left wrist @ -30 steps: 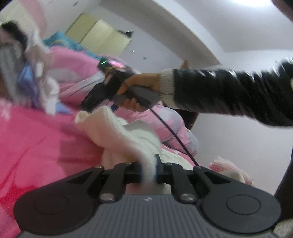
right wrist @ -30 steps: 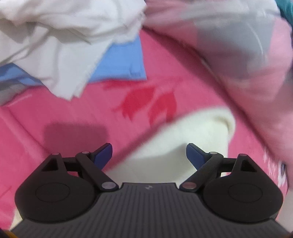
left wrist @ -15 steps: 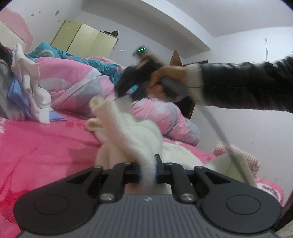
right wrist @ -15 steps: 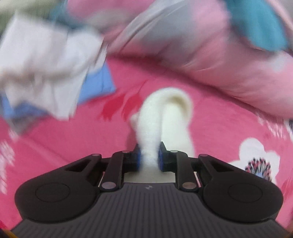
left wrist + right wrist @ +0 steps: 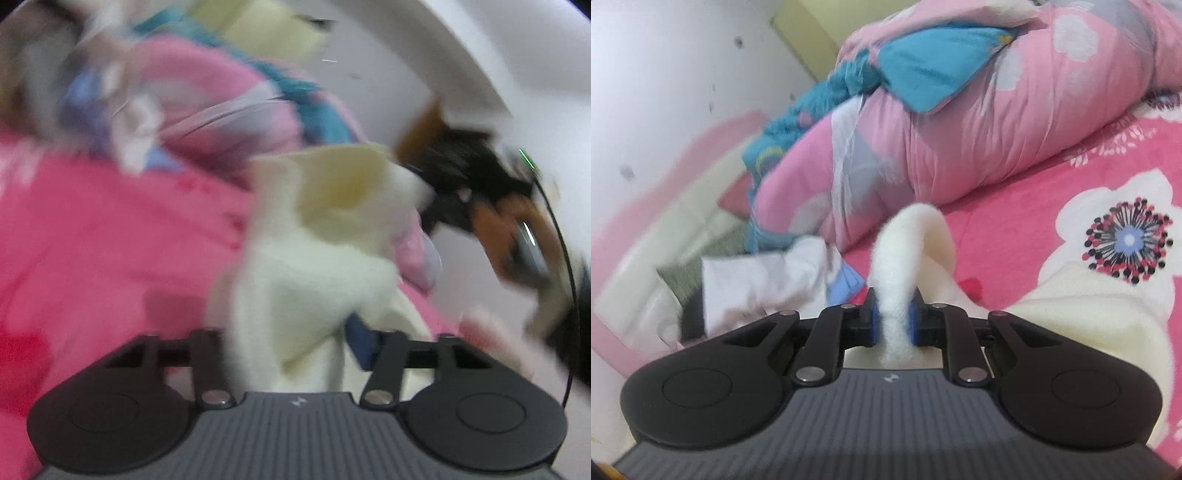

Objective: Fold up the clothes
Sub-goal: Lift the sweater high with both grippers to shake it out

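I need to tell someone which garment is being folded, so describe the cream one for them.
On the pink flowered bedsheet, in front of the rolled pink quilt, lies a fuzzy cream garment. A fold of it is pinched in the right gripper. Unlike the thin white and blue clothes heaped nearby, it is thick and fleecy.

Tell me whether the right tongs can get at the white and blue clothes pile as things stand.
Probably not: the right tongs are shut on the cream garment. The pile lies uncovered ahead to their left.

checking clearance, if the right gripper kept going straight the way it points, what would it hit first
Likely the rolled pink quilt, right behind the cream garment that the right gripper is clamped on. Depth is unclear through the fisheye.
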`<state>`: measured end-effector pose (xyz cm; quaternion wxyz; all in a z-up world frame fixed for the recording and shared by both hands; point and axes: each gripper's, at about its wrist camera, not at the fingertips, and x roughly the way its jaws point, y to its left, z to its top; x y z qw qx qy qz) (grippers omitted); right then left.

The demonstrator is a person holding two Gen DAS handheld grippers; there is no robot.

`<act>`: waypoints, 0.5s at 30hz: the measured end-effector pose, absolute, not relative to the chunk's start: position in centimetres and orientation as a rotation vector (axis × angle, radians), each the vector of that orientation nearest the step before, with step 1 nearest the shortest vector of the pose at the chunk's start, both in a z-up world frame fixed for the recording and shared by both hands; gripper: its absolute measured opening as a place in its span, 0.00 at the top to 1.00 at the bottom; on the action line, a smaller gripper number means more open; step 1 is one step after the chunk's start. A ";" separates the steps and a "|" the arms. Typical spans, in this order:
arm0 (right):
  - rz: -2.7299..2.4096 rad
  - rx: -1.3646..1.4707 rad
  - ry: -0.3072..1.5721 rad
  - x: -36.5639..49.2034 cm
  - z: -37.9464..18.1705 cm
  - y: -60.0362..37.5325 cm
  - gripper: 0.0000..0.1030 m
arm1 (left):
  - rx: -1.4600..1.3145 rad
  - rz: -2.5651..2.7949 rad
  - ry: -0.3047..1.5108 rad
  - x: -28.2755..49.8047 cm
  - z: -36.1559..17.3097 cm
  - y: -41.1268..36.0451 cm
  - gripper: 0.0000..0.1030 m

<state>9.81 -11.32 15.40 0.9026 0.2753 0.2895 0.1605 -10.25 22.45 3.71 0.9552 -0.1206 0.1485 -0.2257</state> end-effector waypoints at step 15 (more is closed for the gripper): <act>0.334 0.654 0.191 -3.6 21.7 -19.2 0.89 | -0.175 -0.282 0.007 -14.6 15.6 21.8 0.93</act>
